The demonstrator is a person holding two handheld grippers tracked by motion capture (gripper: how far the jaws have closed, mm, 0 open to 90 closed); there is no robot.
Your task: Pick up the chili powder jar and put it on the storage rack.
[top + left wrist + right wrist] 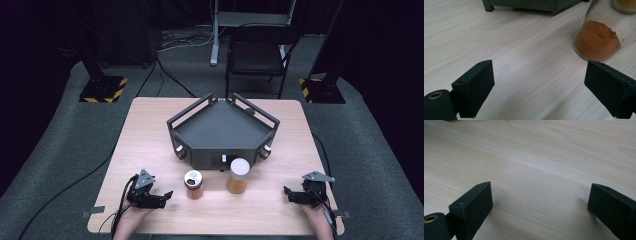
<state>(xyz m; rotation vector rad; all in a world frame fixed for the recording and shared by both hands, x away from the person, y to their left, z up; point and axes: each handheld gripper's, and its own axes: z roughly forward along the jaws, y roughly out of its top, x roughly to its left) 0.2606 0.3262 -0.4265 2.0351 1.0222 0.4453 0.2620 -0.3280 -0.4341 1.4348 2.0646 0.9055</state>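
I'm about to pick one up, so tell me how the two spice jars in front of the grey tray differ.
The left jar is shorter, while the right jar stands taller. The left jar has a silvery top with a dark opening; the right jar has a plain white cap. The left jar holds darker, reddish-orange powder; the right jar's looks paler orange. Both stand upright on the table, apart from each other, clear-walled, near the tray.
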